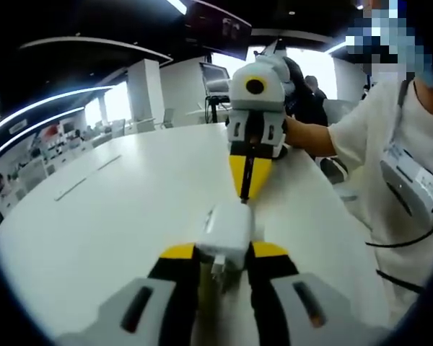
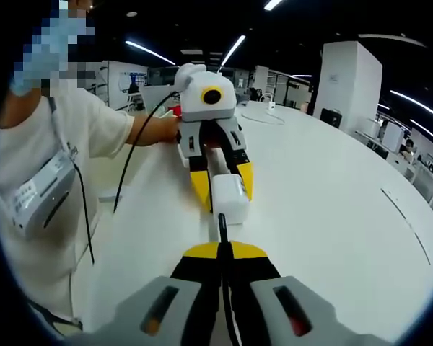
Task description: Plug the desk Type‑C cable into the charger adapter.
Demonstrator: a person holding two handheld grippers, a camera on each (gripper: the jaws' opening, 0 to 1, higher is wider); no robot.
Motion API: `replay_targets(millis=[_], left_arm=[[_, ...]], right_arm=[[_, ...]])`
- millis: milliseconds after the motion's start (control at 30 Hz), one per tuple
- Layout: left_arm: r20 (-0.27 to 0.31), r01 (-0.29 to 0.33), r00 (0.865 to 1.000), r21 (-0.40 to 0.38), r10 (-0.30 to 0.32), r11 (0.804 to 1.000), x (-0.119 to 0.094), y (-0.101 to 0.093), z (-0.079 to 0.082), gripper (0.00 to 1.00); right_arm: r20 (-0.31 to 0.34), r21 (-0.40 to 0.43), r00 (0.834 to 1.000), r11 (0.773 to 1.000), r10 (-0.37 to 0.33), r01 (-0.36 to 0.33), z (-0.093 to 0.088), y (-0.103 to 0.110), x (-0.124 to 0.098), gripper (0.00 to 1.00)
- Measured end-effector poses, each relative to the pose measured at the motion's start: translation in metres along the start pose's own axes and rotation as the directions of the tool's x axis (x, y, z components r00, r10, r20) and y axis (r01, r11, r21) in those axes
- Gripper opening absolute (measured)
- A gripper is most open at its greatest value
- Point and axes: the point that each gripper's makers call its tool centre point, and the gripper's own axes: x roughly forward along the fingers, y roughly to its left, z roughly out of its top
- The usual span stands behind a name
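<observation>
I have the white charger (image 1: 226,232) pinched in my left gripper (image 1: 224,254), held just above the white table (image 1: 115,209); its prongs point back toward my camera, so I judge the socket faces forward, which is why I hold it this way. My right gripper (image 2: 222,252) has its jaws pressed together on the black cable (image 2: 221,229), whose plug end sticks out past the yellow tips, aimed at the charger; gripping it close to the tip should keep it stiff for the push.

The two tools face each other nose to nose over the table; plug and charger sit just beside one another, and I cannot tell whether they touch or whether the plug has entered, so I judge the insertion not yet finished.

The left gripper view gives me the charger's back and prongs, with the opposing tool's closed yellow tip reaching to its far edge; the socket face is hidden there. The right gripper view gives me the charger's front between the opposing yellow jaws and the plug's line toward it; it also shows the person (image 2: 65,144) beside the table.
</observation>
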Motion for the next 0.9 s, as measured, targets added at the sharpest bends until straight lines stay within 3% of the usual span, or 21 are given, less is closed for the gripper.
replay_targets(millis=[900], left_arm=[[0.014, -0.014, 1.0, 0.007, 0.014, 1.0, 0.0043, 0.0058, 0.0013, 0.26]], right_arm=[[-0.002, -0.023, 1.0, 0.999, -0.023, 0.023, -0.004, -0.0045, 0.0023, 0.02]])
